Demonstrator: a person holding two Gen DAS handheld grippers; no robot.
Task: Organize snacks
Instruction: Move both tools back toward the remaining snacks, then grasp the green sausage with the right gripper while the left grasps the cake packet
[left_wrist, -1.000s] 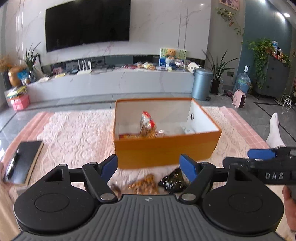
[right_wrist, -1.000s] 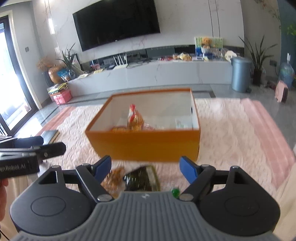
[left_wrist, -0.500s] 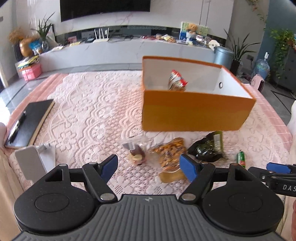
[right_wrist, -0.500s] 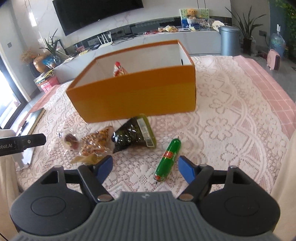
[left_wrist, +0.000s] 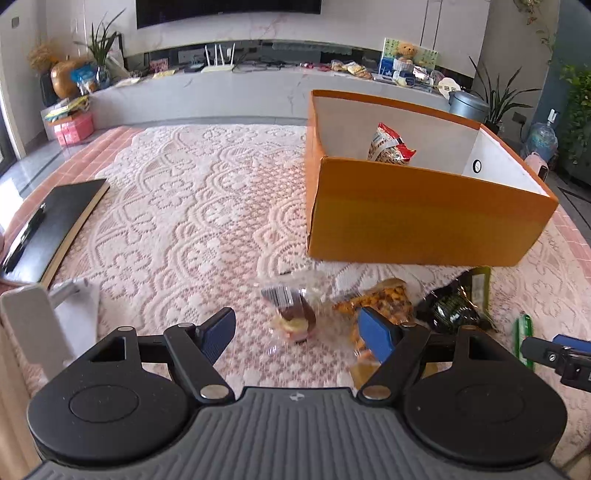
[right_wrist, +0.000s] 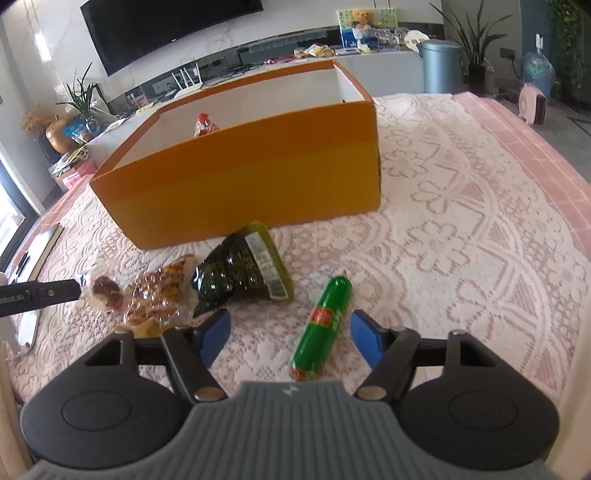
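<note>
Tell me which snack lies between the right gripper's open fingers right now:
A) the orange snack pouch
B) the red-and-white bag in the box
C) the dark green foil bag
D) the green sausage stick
D: in the right wrist view the green sausage stick lies on the lace cloth inside the open gap of the right gripper, while the dark green foil bag sits farther ahead and left.

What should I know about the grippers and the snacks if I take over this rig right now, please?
Left gripper: open, empty, over the clear-wrapped snack.
Right gripper: open, empty, straddling the green sausage.
Done: one red-topped packet stands in the orange box.
Left: clear-wrapped snack, orange snack bag, dark green pouch and sausage lie on the lace cloth in front of the box.
</note>
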